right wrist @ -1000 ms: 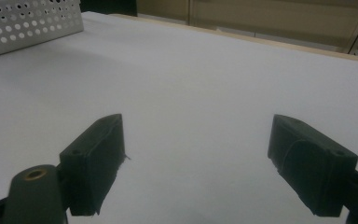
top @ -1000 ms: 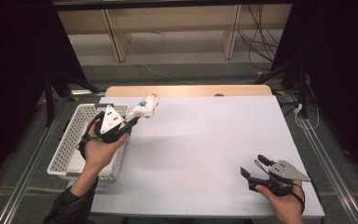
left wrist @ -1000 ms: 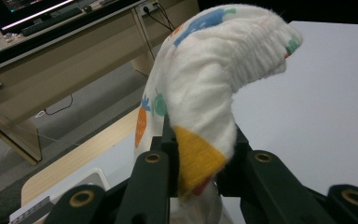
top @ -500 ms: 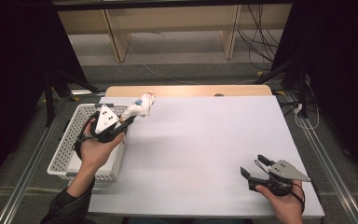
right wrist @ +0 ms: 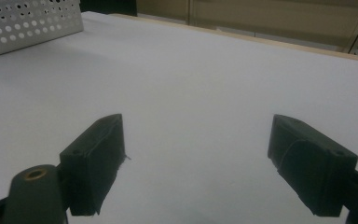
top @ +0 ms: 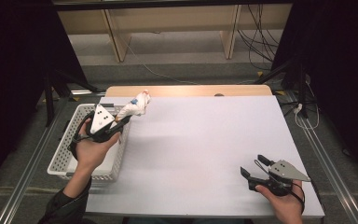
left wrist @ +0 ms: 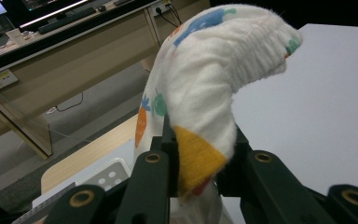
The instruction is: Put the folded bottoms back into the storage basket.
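The left gripper (top: 121, 122), raised over the white basket (top: 65, 158), pinches what looks like a patterned sock (left wrist: 214, 88) in its jaws. The right gripper (top: 254, 170) rests low on the bench (top: 205, 140), jaws spread.

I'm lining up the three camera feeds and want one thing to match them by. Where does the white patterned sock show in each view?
High view: the sock is upper left, clamped in the left gripper, above the basket's far right corner.
Left gripper view: the sock is at the centre, rising from between the jaws.
Right gripper view: I can't find it.
Shared landmark: the white perforated basket.
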Motion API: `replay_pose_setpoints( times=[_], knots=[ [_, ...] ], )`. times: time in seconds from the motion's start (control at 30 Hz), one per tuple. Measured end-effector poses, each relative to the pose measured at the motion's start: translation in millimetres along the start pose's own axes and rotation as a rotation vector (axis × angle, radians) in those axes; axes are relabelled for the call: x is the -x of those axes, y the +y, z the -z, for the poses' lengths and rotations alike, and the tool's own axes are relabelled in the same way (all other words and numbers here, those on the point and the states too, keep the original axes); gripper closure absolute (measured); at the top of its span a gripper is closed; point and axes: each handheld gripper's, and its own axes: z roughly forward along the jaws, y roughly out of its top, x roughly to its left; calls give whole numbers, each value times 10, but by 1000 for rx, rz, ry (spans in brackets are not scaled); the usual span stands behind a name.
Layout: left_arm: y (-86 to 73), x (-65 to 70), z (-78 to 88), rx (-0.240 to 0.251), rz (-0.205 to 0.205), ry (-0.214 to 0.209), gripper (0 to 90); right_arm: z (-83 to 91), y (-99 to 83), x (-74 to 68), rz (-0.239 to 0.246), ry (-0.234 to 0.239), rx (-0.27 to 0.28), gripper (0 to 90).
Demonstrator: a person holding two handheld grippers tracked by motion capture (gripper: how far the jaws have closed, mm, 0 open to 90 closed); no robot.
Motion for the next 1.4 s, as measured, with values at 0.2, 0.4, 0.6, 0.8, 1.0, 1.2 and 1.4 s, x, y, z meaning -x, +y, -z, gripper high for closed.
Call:
replay_pose_setpoints(
  times=[0.2,0.4,0.6,0.8,1.0,1.2,1.4],
  knots=[
    [-23,-32,28,-5,1,8,765,4,1,1,-2,-2,-6,194],
    [-47,-66,57,-8,5,16,765,2,0,1,-2,-2,-3,194],
    [-78,-98,75,-11,11,25,765,1,-1,1,-2,-1,-1,194],
    [-103,-128,99,-15,15,32,765,4,0,1,-1,-4,-6,194],
    [-123,-156,123,-19,15,41,765,1,-1,1,-1,-2,-2,194],
    [-141,-186,144,-21,21,48,765,0,-1,1,-2,-2,-1,194],
    [-160,-219,169,-24,25,56,765,-2,-2,1,-1,-3,0,195]
  ],
)
